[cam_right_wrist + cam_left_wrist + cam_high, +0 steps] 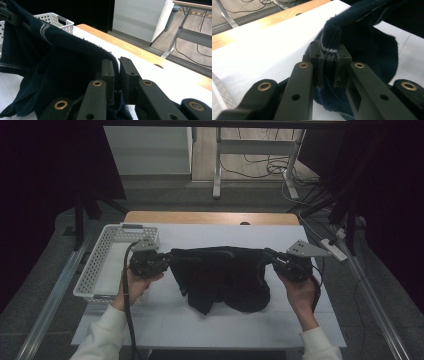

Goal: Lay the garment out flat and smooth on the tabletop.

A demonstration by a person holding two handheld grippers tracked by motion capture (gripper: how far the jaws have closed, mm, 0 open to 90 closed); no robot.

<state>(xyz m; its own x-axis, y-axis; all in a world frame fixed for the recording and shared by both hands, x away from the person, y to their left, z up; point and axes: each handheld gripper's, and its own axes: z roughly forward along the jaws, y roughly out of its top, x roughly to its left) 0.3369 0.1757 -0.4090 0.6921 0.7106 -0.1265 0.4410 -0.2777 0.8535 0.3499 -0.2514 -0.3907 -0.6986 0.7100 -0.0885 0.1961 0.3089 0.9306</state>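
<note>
The left gripper (167,258) was nearly closed, its jaws pinching a ribbed, white-striped edge of the dark navy garment (220,277). The garment hung stretched between both grippers above the white table (165,320), its top edge taut and running left to right, its crumpled lower folds sagging onto the tabletop. The right gripper (268,256) was likewise clamped almost shut on the opposite edge. A white basket (100,260) sat at the table's left.

High view above the table (165,320), facing forward-down; tool cameras close, sharing the dark garment (220,277).
</note>
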